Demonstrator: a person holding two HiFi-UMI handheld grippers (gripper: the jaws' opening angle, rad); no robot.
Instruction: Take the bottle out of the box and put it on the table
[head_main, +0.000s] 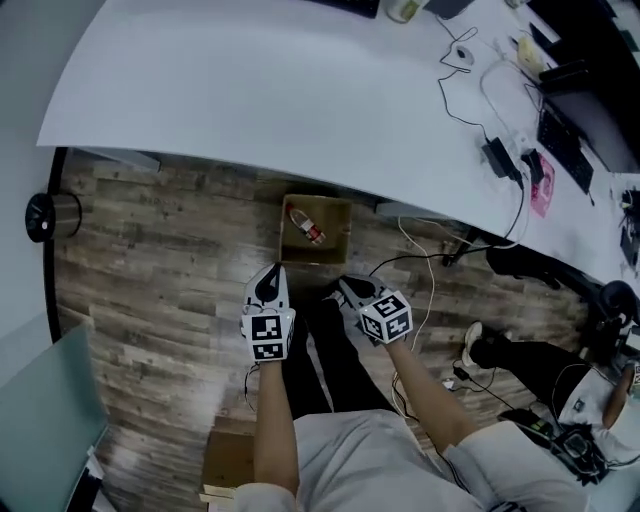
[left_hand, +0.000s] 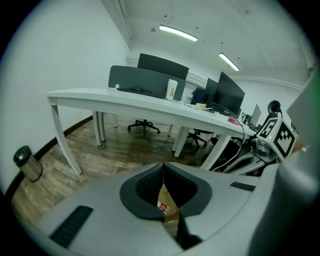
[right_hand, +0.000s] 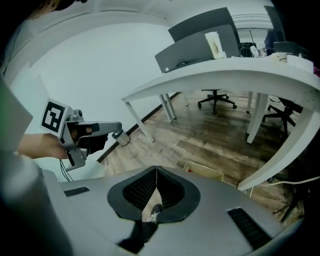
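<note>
Lying on its side, the bottle (head_main: 306, 226) is inside the open cardboard box (head_main: 343, 232) on the wooden floor, so grasping, lifting and setting it on the white table (head_main: 300, 90) all remain. The left gripper (head_main: 270, 276) and right gripper (head_main: 342, 288) hang side by side just short of the box, angled down toward it. Each has its jaws pressed together with nothing between them.

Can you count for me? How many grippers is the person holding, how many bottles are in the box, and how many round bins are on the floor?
Hand-held grippers: 2, the left hand-held gripper and the right hand-held gripper
Bottles: 1, the bottle lying in the box
Bins: 1, the round bin
Total: 4
</note>
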